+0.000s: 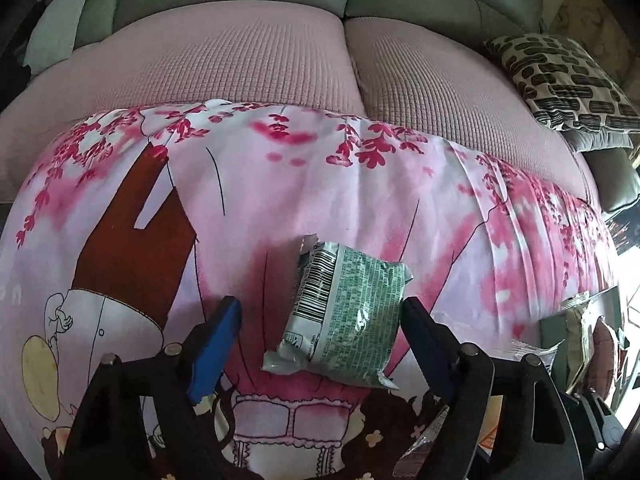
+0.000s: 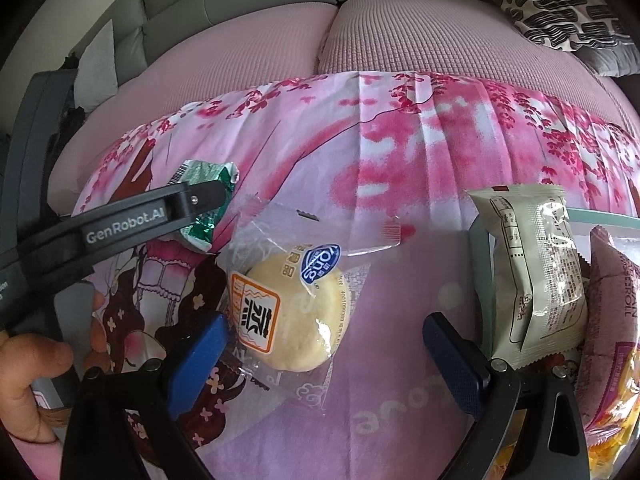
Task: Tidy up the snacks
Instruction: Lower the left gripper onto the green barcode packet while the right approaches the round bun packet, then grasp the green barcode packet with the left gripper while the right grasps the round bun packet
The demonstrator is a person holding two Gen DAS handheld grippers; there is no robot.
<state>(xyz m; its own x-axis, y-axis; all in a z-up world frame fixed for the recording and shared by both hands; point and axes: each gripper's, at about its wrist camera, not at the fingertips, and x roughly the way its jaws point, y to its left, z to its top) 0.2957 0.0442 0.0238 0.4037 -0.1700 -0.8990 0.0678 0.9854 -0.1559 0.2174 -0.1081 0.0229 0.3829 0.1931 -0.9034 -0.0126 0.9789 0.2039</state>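
A green and white snack packet (image 1: 344, 316) lies barcode-up on the pink floral cloth (image 1: 320, 184). My left gripper (image 1: 320, 304) straddles it with its jaws apart: the right finger stands at the packet's edge, while a gap remains at the blue left pad (image 1: 216, 352). In the right wrist view the same green packet (image 2: 204, 220) sits under a left finger (image 2: 200, 200). My right gripper (image 2: 326, 320) stands open over a round pale pastry in a clear wrapper (image 2: 288, 312), which rests on the cloth close to the left blue pad (image 2: 200, 356).
At the right edge a pale container (image 2: 600, 218) holds a beige packet (image 2: 536, 280) and a pink packet (image 2: 612, 320). A patterned cushion (image 1: 568, 80) lies on the pink sofa seat (image 1: 240, 64) behind. A person's hand (image 2: 36, 360) grips the left tool.
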